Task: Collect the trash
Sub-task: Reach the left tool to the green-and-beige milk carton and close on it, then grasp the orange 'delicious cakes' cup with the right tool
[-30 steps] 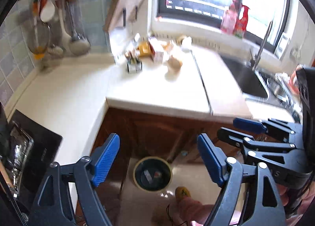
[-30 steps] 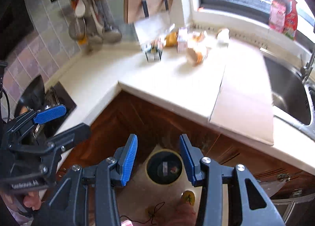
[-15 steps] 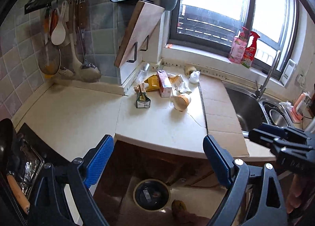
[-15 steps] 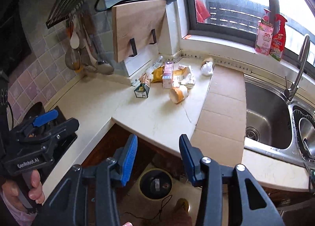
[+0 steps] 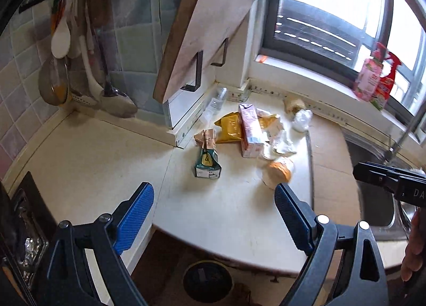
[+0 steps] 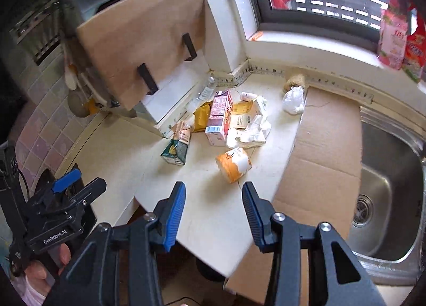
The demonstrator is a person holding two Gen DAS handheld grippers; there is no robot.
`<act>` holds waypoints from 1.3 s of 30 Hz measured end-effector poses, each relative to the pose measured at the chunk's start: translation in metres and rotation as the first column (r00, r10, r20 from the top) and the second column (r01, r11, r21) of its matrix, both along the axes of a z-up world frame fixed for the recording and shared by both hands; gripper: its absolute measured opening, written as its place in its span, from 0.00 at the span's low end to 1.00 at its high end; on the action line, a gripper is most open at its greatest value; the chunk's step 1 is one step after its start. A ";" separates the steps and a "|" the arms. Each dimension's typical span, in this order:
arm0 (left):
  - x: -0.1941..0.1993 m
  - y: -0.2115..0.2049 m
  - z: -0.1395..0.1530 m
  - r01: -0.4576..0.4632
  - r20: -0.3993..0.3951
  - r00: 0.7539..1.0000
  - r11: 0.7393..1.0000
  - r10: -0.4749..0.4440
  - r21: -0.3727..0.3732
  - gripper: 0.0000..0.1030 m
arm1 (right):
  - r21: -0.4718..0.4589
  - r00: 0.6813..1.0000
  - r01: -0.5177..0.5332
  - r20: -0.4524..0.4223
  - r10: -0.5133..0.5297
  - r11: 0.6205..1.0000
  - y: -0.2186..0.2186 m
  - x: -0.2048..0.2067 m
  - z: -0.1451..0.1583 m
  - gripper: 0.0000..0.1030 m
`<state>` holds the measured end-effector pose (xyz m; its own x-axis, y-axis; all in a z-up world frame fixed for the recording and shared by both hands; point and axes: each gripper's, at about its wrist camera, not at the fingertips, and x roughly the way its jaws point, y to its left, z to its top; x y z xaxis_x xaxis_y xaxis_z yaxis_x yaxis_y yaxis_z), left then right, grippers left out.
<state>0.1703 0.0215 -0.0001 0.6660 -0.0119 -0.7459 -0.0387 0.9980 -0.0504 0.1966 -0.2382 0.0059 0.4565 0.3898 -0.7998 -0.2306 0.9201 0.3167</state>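
- Over the last second both wrist views have swung up from the floor and in toward the countertop [image 5: 226, 212]; the litter that was small and far back now fills the middle of each view — in my judgement the approach to the next pick is nearly done.
- The bin [image 5: 207, 282] sits on the floor below the counter edge, dark and round. A second ago it was centred between the fingers; now it is at the bottom of the left view, so the drop-off is behind and below the grippers.
- The left gripper [image 5: 213, 215] hangs over the near part of the counter, fingers spread wide, nothing between them.
- The right gripper [image 6: 211, 210] is also spread and empty, though narrower, and lines up with the paper cup [image 6: 233, 163] just beyond its tips.
- That cup lies on its side, the nearest piece of trash. Its long axis runs diagonally, the open mouth toward the near left and the base toward the far right.
- The green carton [image 6: 176, 150] lies flat to the cup's left, long axis running away from the camera, its pinched top toward the wall.
- The pink carton [image 6: 219, 117] lies further back, long axis also front-to-back, with a yellow bag [image 6: 202, 117] and crumpled paper [image 6: 253, 130] against it.
- A white wad [image 6: 293, 99] sits apart by the cardboard sheet [image 6: 324, 151].
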 end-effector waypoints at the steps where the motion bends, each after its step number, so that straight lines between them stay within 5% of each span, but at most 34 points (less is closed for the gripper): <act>1: 0.014 0.001 -0.008 -0.016 -0.012 1.000 1.000 0.016 -0.003 0.88 | 0.007 1.000 0.002 -0.016 -0.002 1.000 -0.002 0.013 -0.008 0.43; 11: 0.112 0.016 -0.087 -0.126 -0.124 0.985 0.992 0.124 -0.012 0.88 | 0.060 0.979 0.018 -0.206 -0.005 0.998 -0.008 0.114 -0.094 0.43; 19: 0.152 0.019 -0.127 -0.158 -0.175 0.972 0.987 0.158 0.009 0.88 | 0.118 0.943 0.036 -0.334 0.006 0.992 0.002 0.134 -0.145 0.44; 23: 0.165 0.017 -0.140 -0.160 -0.188 0.969 0.987 0.162 0.025 0.88 | 0.154 0.938 0.082 -0.347 -0.024 0.985 0.002 0.134 -0.152 0.53; 35: 0.179 0.005 -0.162 -0.140 -0.226 0.965 0.990 0.131 -0.022 0.42 | 0.202 0.889 0.198 -0.449 -0.088 0.959 0.000 0.137 -0.173 0.61; 39: 0.174 0.003 -0.161 -0.130 -0.222 0.968 0.991 0.121 -0.025 0.36 | 0.217 0.885 0.199 -0.459 -0.080 0.956 0.005 0.133 -0.178 0.61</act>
<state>0.3447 0.0241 -0.1606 0.4839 0.0294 -0.8746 -0.1778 0.9819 -0.0654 0.3301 -0.2330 -0.1722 0.1446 0.5627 -0.8139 0.1124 0.8079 0.5785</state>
